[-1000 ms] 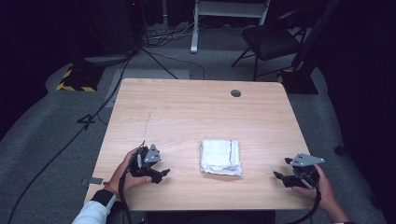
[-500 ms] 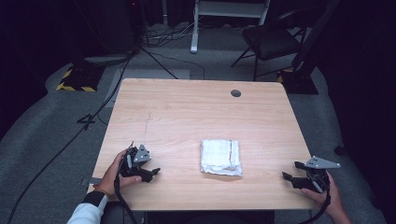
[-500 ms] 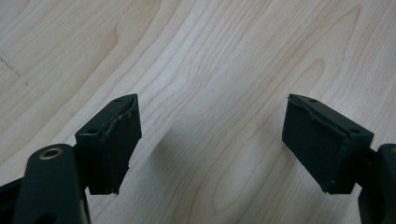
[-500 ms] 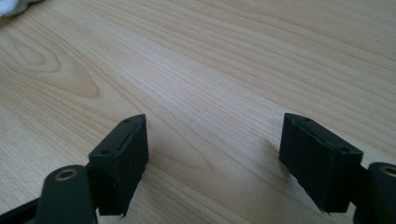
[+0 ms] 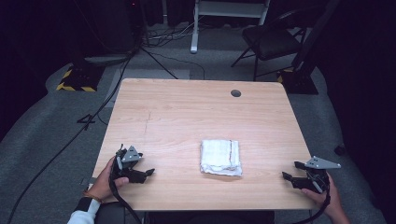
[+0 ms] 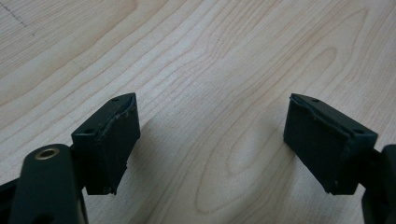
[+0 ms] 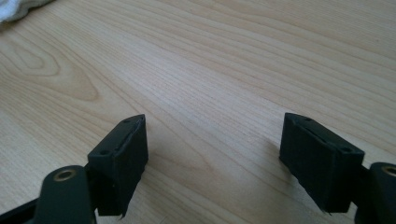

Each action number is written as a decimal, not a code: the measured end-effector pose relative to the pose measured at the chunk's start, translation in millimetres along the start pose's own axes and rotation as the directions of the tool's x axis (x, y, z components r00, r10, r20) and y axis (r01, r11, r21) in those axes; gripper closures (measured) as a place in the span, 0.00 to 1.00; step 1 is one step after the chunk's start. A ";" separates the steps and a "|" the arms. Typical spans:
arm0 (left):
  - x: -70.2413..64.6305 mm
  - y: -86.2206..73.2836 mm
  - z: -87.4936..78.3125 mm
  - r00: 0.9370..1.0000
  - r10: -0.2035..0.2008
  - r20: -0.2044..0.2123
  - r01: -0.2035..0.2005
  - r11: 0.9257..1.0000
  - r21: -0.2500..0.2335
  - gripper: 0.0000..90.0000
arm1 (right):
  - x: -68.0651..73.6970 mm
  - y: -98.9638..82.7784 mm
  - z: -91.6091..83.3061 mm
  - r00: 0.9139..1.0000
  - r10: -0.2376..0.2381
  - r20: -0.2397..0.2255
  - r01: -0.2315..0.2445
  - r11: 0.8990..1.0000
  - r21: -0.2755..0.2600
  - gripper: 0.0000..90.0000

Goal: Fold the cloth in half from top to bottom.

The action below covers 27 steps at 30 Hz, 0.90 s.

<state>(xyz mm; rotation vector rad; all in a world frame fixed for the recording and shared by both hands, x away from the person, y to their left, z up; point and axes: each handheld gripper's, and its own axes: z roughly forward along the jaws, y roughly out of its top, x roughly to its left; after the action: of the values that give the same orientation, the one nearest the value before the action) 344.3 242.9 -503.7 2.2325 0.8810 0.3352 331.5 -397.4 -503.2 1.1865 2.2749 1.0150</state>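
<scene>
A folded white cloth [image 5: 221,157] lies on the wooden table [image 5: 196,116], a little right of the middle near the front. My left gripper [image 5: 148,172] rests low at the front left, well apart from the cloth, open with bare wood between its pads [image 6: 114,140]. At the front right edge my right gripper [image 5: 286,177] points toward the cloth, also open and holding nothing. In the right gripper view a corner of the cloth [image 7: 18,9] shows at the top left, far beyond the pads [image 7: 126,161].
A round cable hole [image 5: 236,93] sits near the table's far right. Behind the table stand a dark chair [image 5: 271,39] and a white stand [image 5: 229,14]. Cables [image 5: 93,116] run across the grey floor at the left.
Both grippers have drawn outward, away from the cloth: the left one toward the front left corner, the right one toward the front right edge. The cloth has stayed where it was.
</scene>
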 end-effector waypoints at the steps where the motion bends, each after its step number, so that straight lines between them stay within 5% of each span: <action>1: -0.2 -0.1 0.0 1.000 -0.001 -0.001 0.001 1.000 0.001 0.21 | 0.0 0.1 0.1 1.000 0.000 0.000 0.000 1.000 0.000 0.26; 27: -0.7 -0.6 -0.3 1.000 -0.010 -0.007 0.010 1.000 0.000 0.20 | -1.0 0.0 0.1 1.000 0.008 0.001 -0.008 1.000 -0.002 0.27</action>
<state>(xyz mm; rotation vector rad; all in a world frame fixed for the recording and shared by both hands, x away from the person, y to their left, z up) 343.4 242.9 -503.9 2.2275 0.8962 0.3385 332.2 -398.2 -503.3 1.1964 2.2698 1.0189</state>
